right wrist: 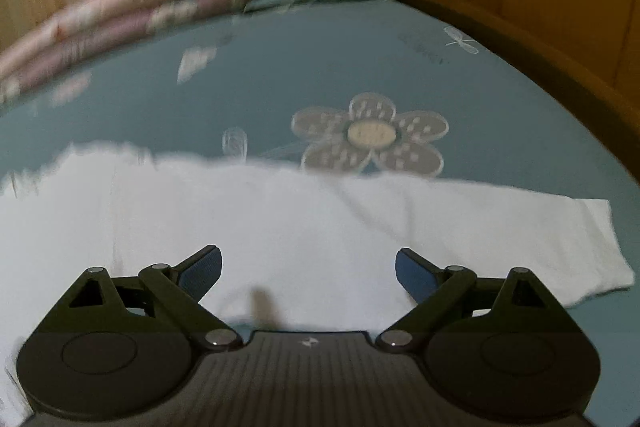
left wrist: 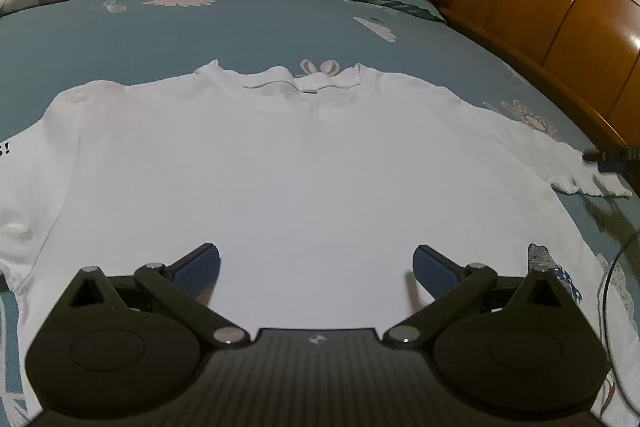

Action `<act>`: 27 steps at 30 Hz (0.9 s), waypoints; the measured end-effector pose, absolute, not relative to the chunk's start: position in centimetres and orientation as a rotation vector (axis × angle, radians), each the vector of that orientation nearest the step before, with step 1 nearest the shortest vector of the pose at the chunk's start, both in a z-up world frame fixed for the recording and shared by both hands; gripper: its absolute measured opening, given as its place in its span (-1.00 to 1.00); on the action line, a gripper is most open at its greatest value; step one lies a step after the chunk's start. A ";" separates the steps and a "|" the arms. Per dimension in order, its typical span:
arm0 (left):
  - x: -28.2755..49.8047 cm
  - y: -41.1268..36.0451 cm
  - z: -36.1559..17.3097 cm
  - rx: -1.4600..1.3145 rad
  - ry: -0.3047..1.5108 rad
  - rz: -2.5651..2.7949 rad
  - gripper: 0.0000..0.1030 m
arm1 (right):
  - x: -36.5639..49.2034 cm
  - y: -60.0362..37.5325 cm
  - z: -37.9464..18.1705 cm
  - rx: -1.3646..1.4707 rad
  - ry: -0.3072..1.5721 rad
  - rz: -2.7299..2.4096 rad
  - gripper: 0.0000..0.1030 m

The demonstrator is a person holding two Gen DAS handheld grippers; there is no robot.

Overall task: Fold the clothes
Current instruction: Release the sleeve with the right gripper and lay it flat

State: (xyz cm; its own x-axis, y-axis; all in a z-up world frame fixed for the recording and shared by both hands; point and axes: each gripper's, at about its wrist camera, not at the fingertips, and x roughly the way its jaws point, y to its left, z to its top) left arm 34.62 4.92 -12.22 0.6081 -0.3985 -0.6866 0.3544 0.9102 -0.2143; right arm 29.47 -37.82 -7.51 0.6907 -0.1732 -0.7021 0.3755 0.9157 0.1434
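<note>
Here the white T-shirt (left wrist: 300,163) lies flat on the teal bedsheet (left wrist: 240,27), collar at twelve o'clock, sleeve hem (right wrist: 612,247) at three; the left gripper (left wrist: 316,267) and right gripper (right wrist: 308,267) gape wide, empty, above it.

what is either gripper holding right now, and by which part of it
Nothing is held. The left gripper and the right gripper both have their jaws wide open above the white t-shirt, which lies flat on the bed sheet.

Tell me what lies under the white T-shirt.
The white T-shirt lies flat on a teal flowered bedsheet, which shows all around it. Whatever the shirt covers, including some of the sheet's print, is hidden.
</note>
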 end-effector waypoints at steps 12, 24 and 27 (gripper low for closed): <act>34.6 4.6 -12.5 -0.026 0.789 -0.434 0.98 | 27.2 -43.6 -10.6 0.454 0.743 -0.328 0.91; 34.6 4.3 -12.7 0.009 0.772 -0.432 0.98 | 30.8 -46.9 -10.7 0.483 0.749 -0.395 0.95; 34.4 4.1 -12.8 0.031 0.764 -0.427 0.98 | 32.1 -48.4 -11.7 0.403 0.732 -0.469 0.97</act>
